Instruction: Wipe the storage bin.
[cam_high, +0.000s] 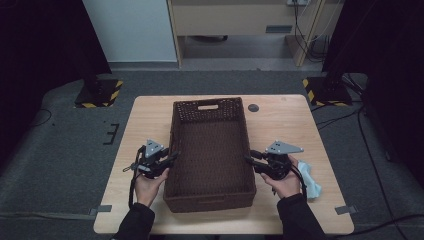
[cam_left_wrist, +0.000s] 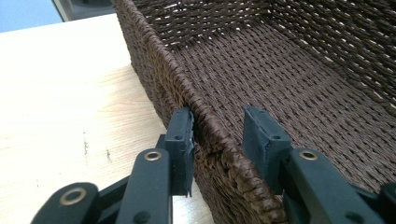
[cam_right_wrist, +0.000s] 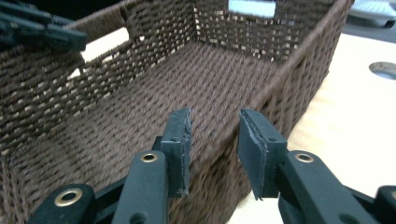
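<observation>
We have the woven basket (cam_high: 210, 155) mid-worktop (cam_high: 150, 120), empty inside, with the left claw (cam_left_wrist: 217, 135) and right claw (cam_right_wrist: 212, 140) each straddling a long rim, jaws part open and not yet pinching. Risk, in our judgement: uneven or shallow bites could let one wall slip and tip the basket on lifting.
</observation>
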